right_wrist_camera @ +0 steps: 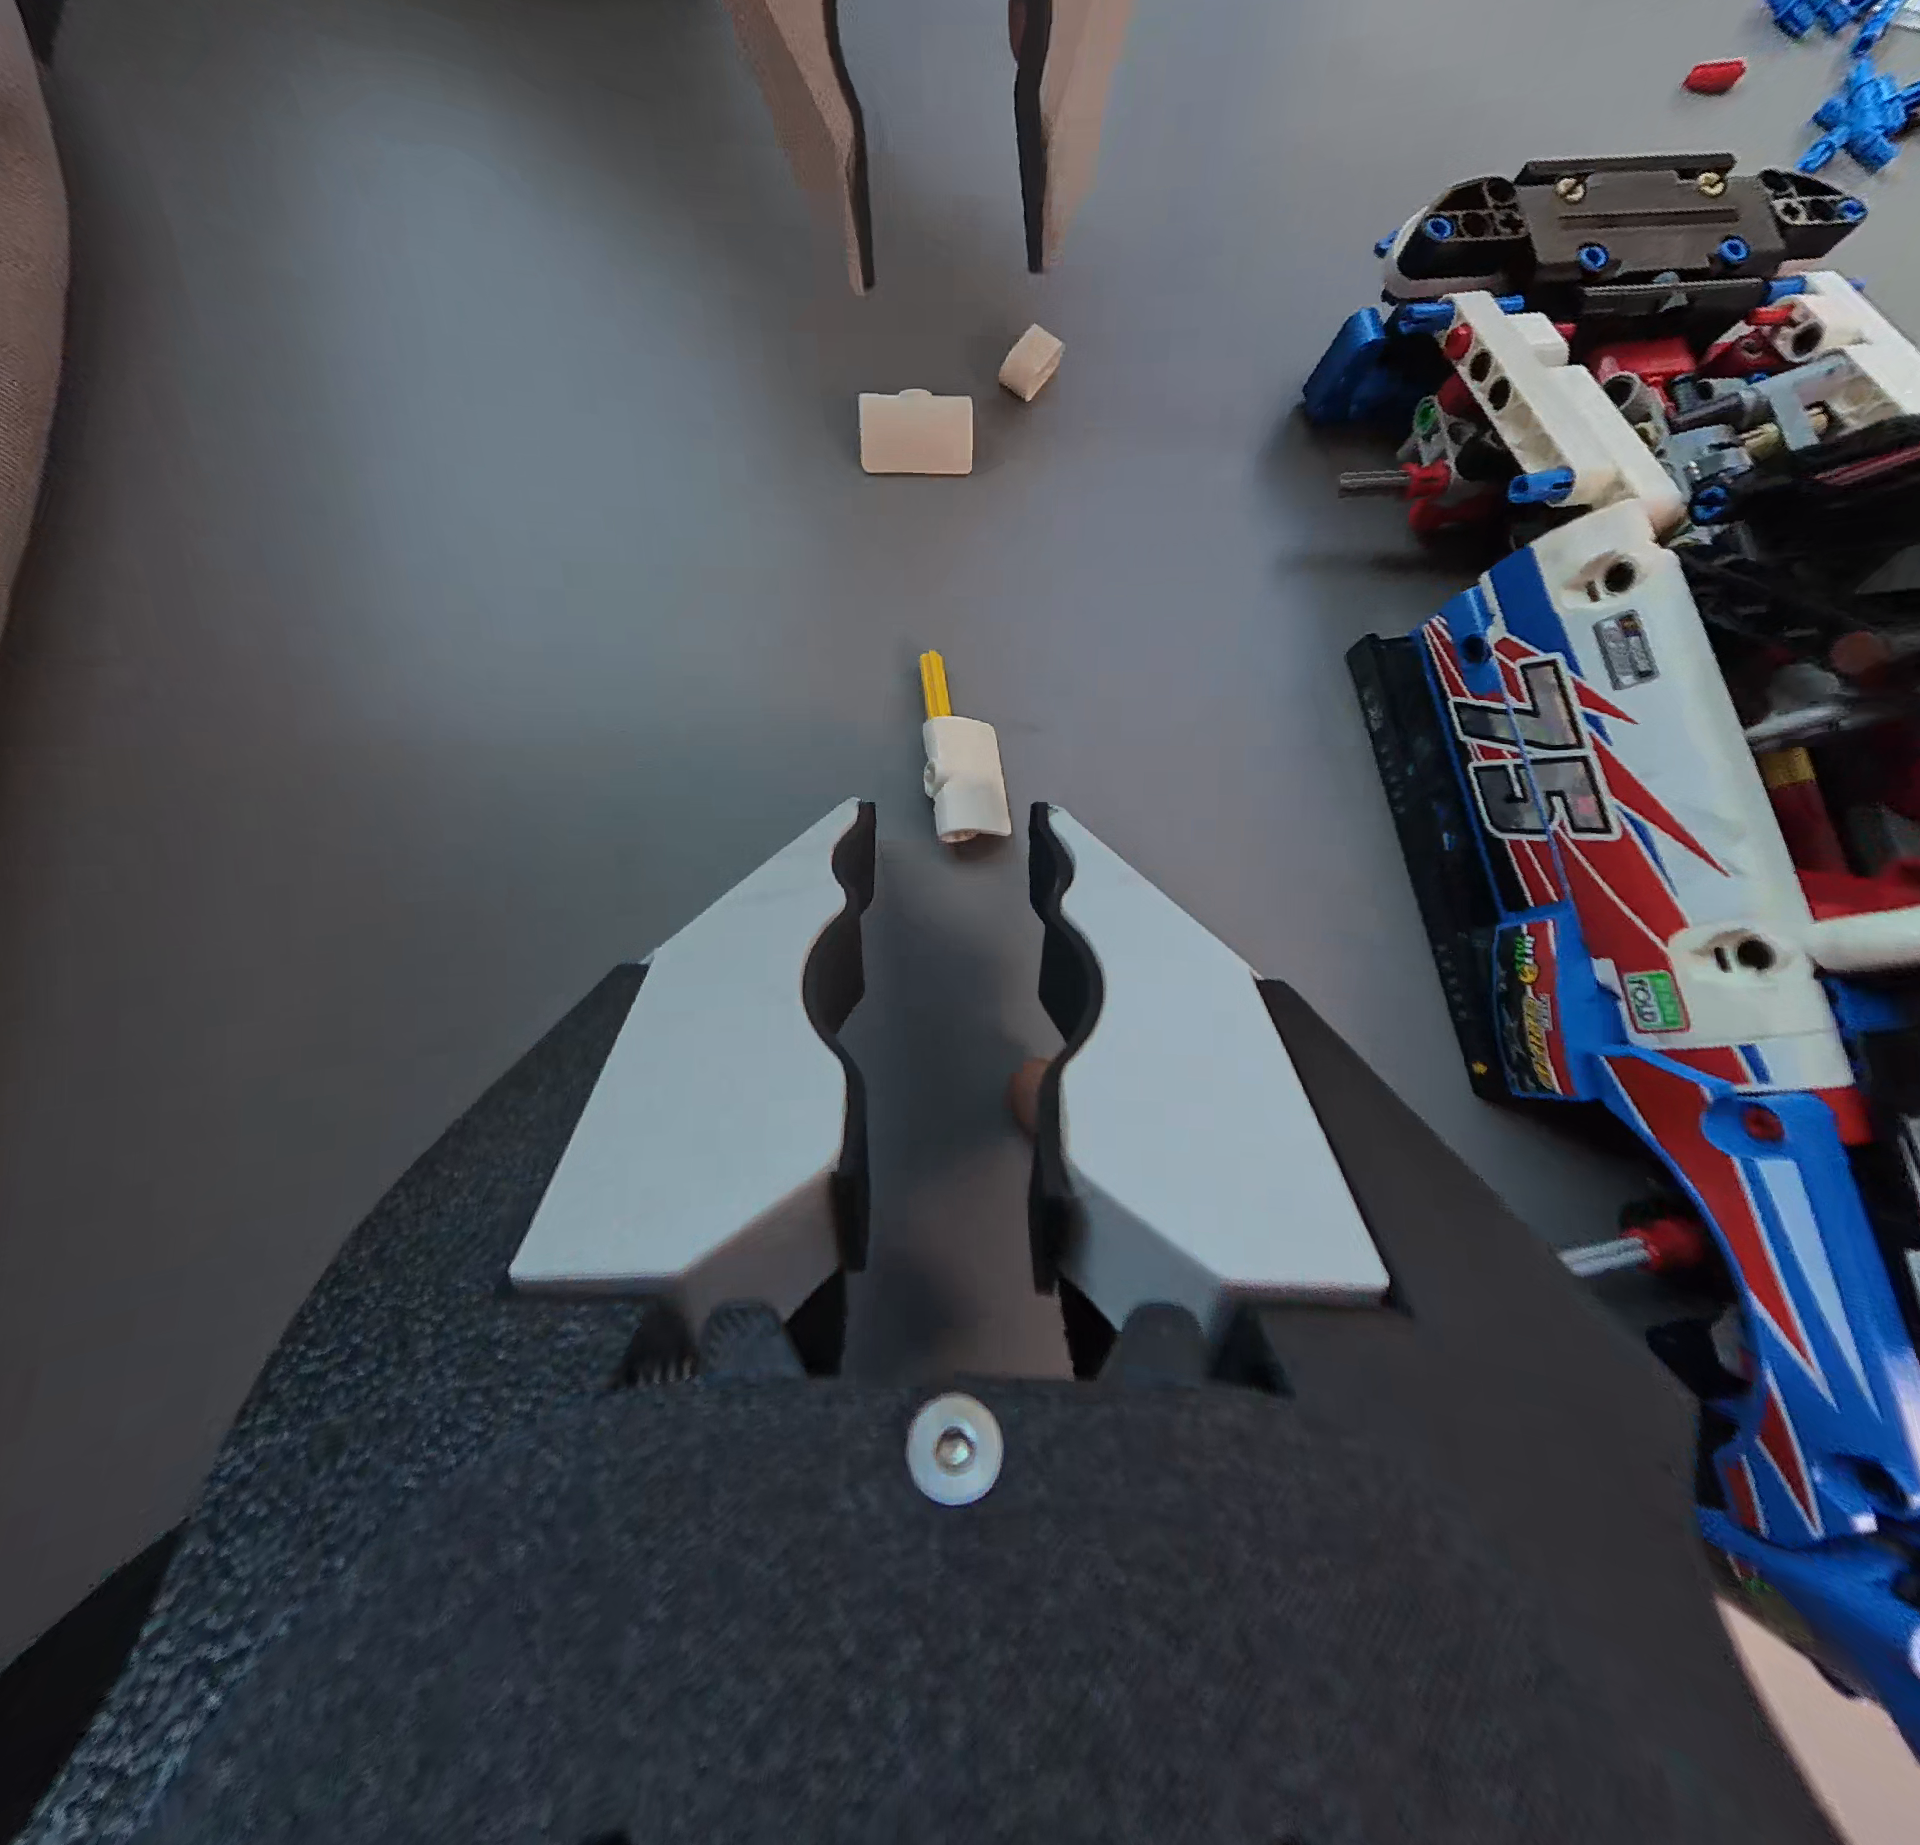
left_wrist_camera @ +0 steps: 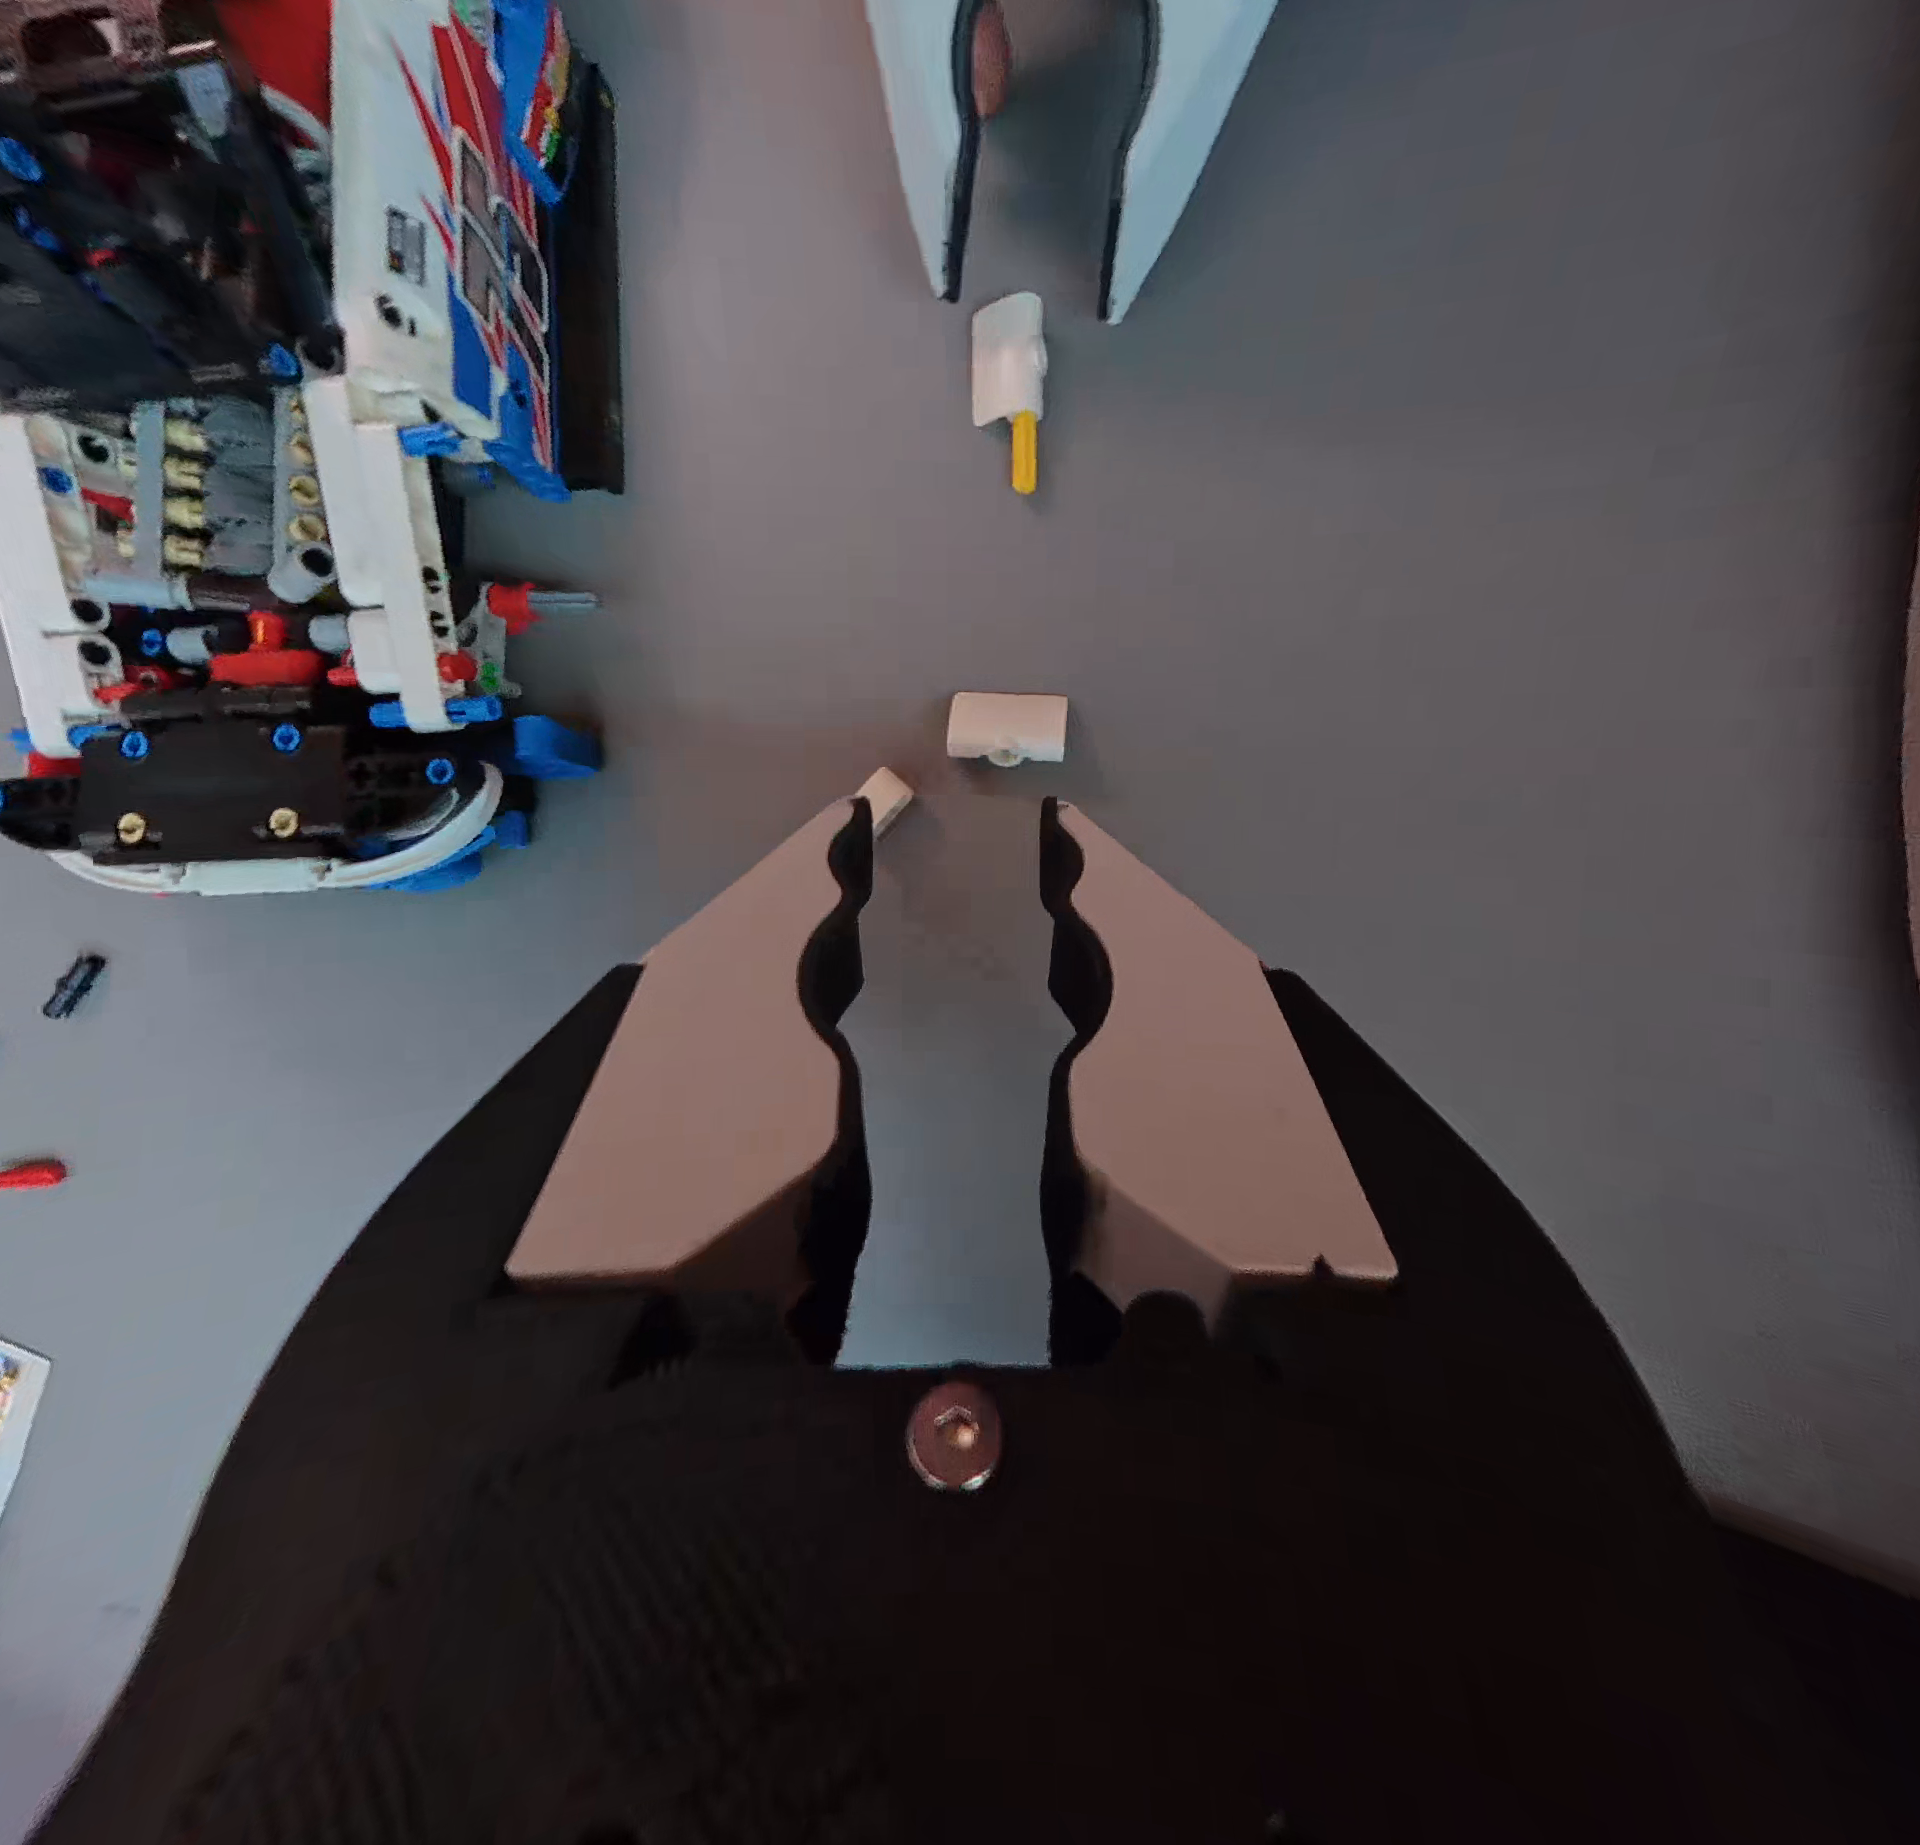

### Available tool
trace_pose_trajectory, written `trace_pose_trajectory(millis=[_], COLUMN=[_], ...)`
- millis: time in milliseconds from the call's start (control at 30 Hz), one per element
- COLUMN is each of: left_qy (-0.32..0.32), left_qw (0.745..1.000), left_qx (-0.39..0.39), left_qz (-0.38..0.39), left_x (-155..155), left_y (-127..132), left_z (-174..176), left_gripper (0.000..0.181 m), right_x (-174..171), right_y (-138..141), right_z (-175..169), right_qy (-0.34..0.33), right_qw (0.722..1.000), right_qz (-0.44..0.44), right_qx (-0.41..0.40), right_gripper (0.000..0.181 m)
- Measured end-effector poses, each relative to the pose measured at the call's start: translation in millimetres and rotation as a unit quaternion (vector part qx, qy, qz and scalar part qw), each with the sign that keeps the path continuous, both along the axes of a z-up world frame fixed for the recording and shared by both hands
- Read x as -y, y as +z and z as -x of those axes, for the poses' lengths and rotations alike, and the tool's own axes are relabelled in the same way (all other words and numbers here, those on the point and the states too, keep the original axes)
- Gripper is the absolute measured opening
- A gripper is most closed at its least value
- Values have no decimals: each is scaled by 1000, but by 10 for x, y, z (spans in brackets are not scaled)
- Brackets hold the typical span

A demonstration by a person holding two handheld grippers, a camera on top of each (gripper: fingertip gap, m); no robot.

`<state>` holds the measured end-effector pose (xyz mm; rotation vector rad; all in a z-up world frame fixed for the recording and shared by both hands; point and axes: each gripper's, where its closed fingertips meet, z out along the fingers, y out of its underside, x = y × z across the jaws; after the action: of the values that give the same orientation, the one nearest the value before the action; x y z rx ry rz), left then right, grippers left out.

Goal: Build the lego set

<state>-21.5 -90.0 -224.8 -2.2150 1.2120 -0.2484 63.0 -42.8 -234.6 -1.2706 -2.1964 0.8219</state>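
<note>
Pieces for the next small assembly lie loose on the grey surface [left_wrist_camera: 1455,756], between two pairs of tongs that face each other. The left tongs [left_wrist_camera: 951,808] stand apart and empty, their tips just short of a flat white block [left_wrist_camera: 1006,725], with a small white round piece [left_wrist_camera: 888,793] touching or almost touching the tip of one finger. The right tongs [right_wrist_camera: 951,808] are also apart and hold nothing; just beyond their tips lies a white connector [right_wrist_camera: 966,782] with a yellow axle [right_wrist_camera: 933,683] pushed into its far end. The half-built car [right_wrist_camera: 1662,756], white with blue and red panels, sits off to the side, well apart from these parts, and more loose pieces lie beyond it: blue pins [right_wrist_camera: 1855,60] and a red piece [right_wrist_camera: 1714,76].

Judging by the layout, the step in hand is a pick-up: each pair of tongs is lined up on its own part, probably so the two can be joined before going onto the car. The right side looks closer to a grasp, since the connector lies almost between the tips, slightly off-centre toward one finger. The next move calls for a short advance and a squeeze across the connector's body, not the thin axle, which could twist or slip out. The left tongs need to settle on the block without nudging the small round piece away.
</note>
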Motion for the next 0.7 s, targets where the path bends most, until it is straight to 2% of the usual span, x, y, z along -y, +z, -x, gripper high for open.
trace_pose_trajectory(millis=[33,167,300,433,533,600,700], left_qy=[-22,-86,-95,-112,-121,-103,-42], left_qw=[1000,996,993,990,987,990,995], left_qx=[-10,15,23,-2,18,38,51], left_qz=[-4,21,68,90,109,88,73], left_x=[21,40,-2,188,387,350,182], left_y=[-43,-145,-177,-177,-145,-95,-86], left_z=[-29,-169,-162,-151,-172,-153,-74], left_gripper=[34,38,38,30,26,23,29], right_x=[15,26,32,30,21,22,34], right_y=[-9,-53,-64,-58,-50,-45,-47], right_z=[20,59,44,32,0,0,12], right_qy=[5,22,21,11,9,10,15], right_qw=[1000,999,998,999,999,999,999], right_qz=[-5,-29,-16,-21,-23,-22,-25], right_qx=[5,35,63,46,34,30,33], right_gripper=[27,22,22,20,16,16,16])
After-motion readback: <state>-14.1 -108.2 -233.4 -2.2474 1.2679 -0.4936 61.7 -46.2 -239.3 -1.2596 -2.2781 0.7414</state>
